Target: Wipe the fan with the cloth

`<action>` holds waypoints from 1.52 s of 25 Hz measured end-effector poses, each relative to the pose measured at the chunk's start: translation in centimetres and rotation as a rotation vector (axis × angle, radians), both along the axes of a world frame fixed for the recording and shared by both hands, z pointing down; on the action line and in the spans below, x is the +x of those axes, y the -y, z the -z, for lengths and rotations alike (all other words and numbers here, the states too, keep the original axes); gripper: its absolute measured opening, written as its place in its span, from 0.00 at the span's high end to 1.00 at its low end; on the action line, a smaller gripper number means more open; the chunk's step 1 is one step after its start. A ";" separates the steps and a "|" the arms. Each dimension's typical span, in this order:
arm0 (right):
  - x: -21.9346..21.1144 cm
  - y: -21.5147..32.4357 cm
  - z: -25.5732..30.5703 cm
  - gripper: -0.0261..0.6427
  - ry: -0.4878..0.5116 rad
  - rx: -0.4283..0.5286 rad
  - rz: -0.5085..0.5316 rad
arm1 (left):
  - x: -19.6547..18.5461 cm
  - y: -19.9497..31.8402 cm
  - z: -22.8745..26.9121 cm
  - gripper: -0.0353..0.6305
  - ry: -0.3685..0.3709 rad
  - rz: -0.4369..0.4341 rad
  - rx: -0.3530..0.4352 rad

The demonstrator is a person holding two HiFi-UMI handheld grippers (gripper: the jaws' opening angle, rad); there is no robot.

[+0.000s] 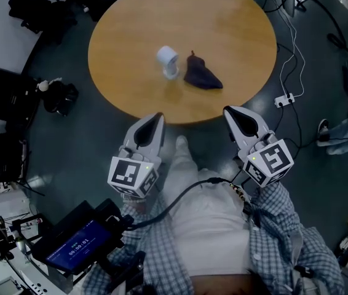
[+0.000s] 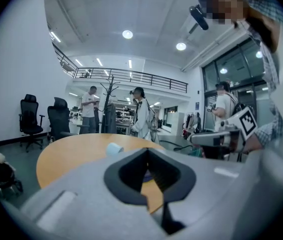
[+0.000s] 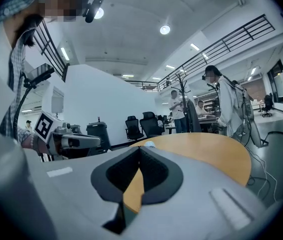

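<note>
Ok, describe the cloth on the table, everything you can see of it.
The cloth is dark, navy or purple, soft fabric crumpled into a low heap with a small peak at its far left corner. It lies on the round wooden table, just right of the small white fan; whether they touch is unclear. The left gripper and right gripper hang near the table's edge, tongs clear of it.

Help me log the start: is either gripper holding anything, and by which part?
Nothing is held. The left gripper and right gripper are shut and empty; the cloth lies untouched on the table beside the fan.
</note>
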State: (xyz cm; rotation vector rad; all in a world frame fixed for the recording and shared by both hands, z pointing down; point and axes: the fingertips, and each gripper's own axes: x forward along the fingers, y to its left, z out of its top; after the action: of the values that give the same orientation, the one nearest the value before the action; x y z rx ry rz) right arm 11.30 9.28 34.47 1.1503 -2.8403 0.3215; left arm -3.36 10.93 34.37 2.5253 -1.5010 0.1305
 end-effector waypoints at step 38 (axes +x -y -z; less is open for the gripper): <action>-2.9 17.2 -11.0 0.95 -0.276 -0.324 -0.005 | 1.1 20.3 -15.2 0.68 0.175 -0.135 -0.140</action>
State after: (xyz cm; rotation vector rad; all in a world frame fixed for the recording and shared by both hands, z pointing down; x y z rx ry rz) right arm 8.37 -7.96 45.52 1.0431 -2.4361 0.5523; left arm -2.31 -9.40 49.54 2.5552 -1.3259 0.4714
